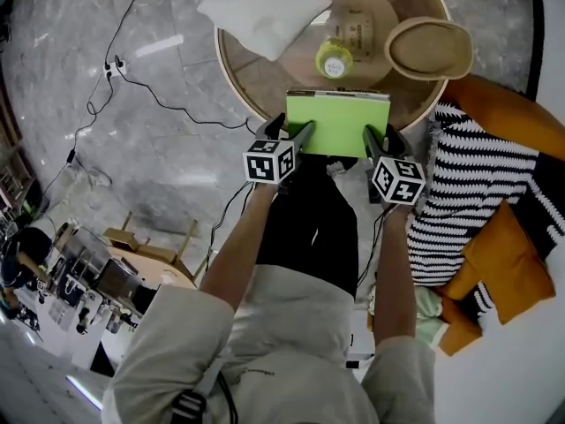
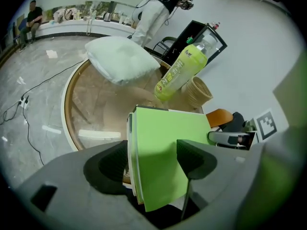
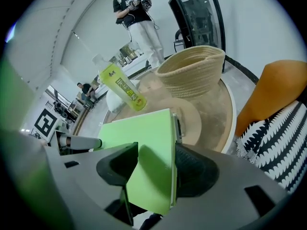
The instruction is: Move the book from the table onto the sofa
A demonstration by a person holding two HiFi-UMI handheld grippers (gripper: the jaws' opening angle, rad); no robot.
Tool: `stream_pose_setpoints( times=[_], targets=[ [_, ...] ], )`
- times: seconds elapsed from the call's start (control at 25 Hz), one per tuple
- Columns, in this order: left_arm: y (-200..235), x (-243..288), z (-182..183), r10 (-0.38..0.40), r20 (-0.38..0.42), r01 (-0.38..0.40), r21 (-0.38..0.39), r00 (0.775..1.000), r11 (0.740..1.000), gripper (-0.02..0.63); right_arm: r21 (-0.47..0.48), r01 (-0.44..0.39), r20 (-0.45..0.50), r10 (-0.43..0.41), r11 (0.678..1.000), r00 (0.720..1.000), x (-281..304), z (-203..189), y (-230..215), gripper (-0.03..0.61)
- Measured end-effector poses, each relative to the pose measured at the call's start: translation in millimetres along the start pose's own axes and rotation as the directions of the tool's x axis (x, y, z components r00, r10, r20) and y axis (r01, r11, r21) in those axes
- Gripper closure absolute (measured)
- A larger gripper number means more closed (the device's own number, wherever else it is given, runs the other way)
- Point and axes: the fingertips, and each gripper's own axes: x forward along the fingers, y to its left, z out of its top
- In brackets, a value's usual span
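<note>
Right now the green book (image 1: pixel 337 124) is lying at the near edge of the round desk (image 1: pixel 265 82), with the left tongs (image 1: pixel 296 133) and right tongs (image 1: pixel 378 140) gaping open around its two side edges, not yet pinching. It is looking stiff, light and rather slick, so I am judging a deep pinch on both side edges safest. Its underside is hiding from every view, and only a striped cushion (image 1: pixel 477 193) is showing where the sofa should be.

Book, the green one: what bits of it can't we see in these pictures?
- Head view: the green book's near corners sit under the left gripper and right gripper.
- Left gripper view: its near end drops behind the gripper's body.
- Right gripper view: one jaw covers part of the cover.
- All views: its underside faces away, so nothing there shows.
</note>
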Motion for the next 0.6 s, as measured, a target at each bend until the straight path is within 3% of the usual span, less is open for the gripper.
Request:
stream_pose_setpoints(
  times=[0.36,0.6],
  targets=[
    [-9,7,-2,0.010,-0.038,-0.009,0.020,0.999,1.000,0.331,-0.013,0.045,0.036,-0.045,0.999,0.998,0,-3,-1,0.374],
    [-26,-4,16,0.006,-0.027,-0.003,0.130,1.000,0.992,0.331,0.069,0.088,0.121,-0.096,0.994,0.988,-23,0,1,0.374]
  ],
)
